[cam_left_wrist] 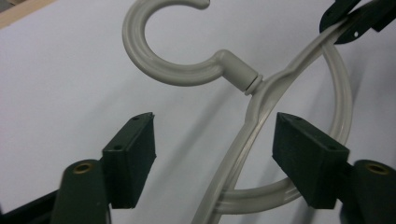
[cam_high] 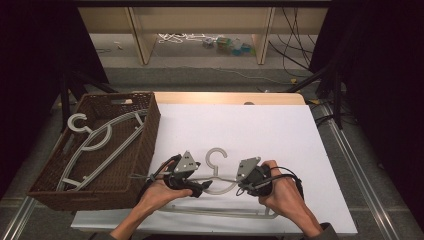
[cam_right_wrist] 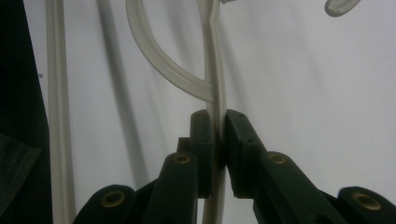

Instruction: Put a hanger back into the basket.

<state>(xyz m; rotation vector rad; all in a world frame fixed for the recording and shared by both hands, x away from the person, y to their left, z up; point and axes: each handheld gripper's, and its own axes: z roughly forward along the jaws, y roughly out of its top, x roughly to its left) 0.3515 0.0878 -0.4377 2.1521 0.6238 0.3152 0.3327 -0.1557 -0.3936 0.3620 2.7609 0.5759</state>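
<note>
A pale grey plastic clothes hanger [cam_high: 216, 176] with a rounded open hook is seen lying on the white sheet [cam_high: 260, 130] that covers the table, close to the near edge, with a gripper at each shoulder. The hanger's hook [cam_left_wrist: 161, 56] is pointed away from the person, toward the far side of the table.

In the right gripper view, the right gripper [cam_right_wrist: 218, 126] is shown clamped on the hanger's thin shoulder bar, its two black jaws pressed flat against either side of the plastic just below the spot where a curved inner loop joins the bar. The hanger's long straight bottom rail is seen running up the left of that view. In the high view, the same gripper [cam_high: 244, 186] is held in the person's right hand [cam_high: 286, 192], to the right of the hook.

In the left gripper view, the left gripper [cam_left_wrist: 214, 140] is shown with its jaws standing well apart. The hanger's other shoulder bar is passed between them, nearer the right-hand pad, but neither pad is seen touching it. In the high view, this gripper [cam_high: 197, 186] is held by the left hand [cam_high: 161, 192], just left of the hook's neck.

To the left of the sheet, a dark brown woven wicker basket [cam_high: 142, 150] is placed, and several more grey hangers [cam_high: 95, 142] are seen lying inside it.
</note>
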